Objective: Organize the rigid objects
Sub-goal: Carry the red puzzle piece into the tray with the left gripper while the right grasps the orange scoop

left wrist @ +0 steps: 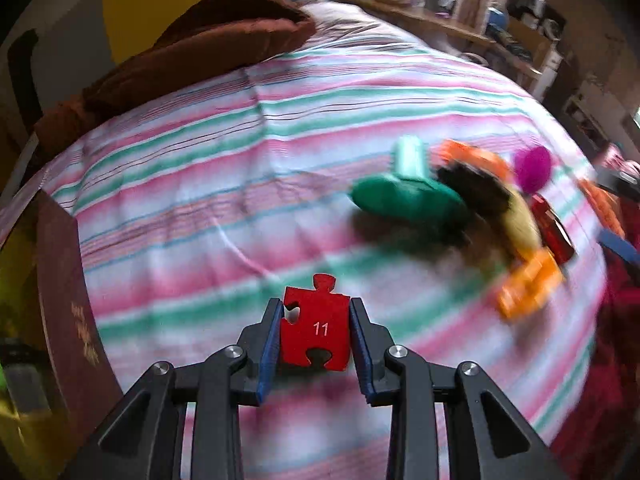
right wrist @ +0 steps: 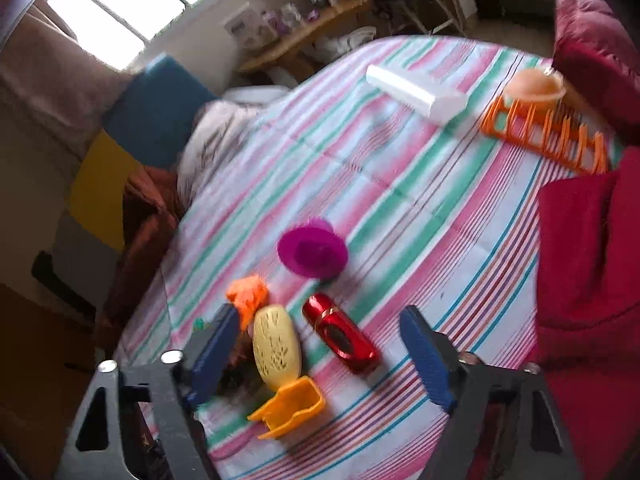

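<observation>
Slippage is your main risk: the red puzzle piece (left wrist: pixel 316 330) marked 11 is thin, pinched only by its side edges in your left gripper (left wrist: pixel 317 320), raised above the striped bedspread (left wrist: pixel 224 152), so a quick swing could twist it free. Your right gripper (right wrist: pixel 316 356) hovers with fingers spread wide, empty, above the yellow oval case (right wrist: pixel 276 350) and red toy car (right wrist: pixel 340 334), the orange rack (right wrist: pixel 548 136) far off at 1 o'clock.

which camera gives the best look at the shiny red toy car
The right wrist view: the red toy car lies sharp and whole on the striped bedspread. The left wrist view shows it blurred at the edge.
</observation>
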Demonstrator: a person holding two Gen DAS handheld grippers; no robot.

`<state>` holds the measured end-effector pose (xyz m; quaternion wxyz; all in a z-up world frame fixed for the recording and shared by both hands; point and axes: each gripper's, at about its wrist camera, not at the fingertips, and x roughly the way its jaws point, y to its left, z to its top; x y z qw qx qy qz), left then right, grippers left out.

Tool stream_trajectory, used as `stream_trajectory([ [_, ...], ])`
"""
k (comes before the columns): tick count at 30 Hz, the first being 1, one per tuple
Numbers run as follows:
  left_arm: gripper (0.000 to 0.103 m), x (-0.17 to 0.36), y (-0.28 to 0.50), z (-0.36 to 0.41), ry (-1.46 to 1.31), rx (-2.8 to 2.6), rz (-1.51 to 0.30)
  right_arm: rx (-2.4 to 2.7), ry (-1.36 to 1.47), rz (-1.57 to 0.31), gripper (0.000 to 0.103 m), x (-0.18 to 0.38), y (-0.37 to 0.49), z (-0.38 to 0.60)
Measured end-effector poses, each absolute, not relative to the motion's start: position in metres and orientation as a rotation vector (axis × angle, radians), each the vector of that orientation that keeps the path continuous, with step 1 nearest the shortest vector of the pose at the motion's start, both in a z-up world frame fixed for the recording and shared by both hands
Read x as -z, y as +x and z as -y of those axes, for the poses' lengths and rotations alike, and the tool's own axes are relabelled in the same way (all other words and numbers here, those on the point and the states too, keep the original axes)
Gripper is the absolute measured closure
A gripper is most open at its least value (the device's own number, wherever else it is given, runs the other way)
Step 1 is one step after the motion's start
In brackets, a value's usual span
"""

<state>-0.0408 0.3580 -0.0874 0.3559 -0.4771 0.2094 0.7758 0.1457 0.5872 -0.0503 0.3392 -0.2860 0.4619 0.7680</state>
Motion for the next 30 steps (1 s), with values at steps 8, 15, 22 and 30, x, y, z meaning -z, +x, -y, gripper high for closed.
stream_trajectory([
  [8,0.071,0.068,0.011,-0.317,-1.138,-1.956,-0.505,-2.055,-0.919,-1.131,0.047,0.059,0.122,-0.578],
  [15,0.071,0.047,0.031,-0.29,-1.117,-1.958,-0.425,-2.161,-1.154,-1.083,0.015,0.072,0.093,-0.552],
  [22,0.071,0.026,0.035,-0.265,-1.076,-1.99,-0.359,-2.157,-1.228,-1.02,0.008,0.079,0.086,-0.545],
  [30,0.071,0.012,0.019,-0.215,-1.106,-2.055,-0.219,-2.121,-1.454,-0.643,0.034,0.091,0.06,-0.517],
])
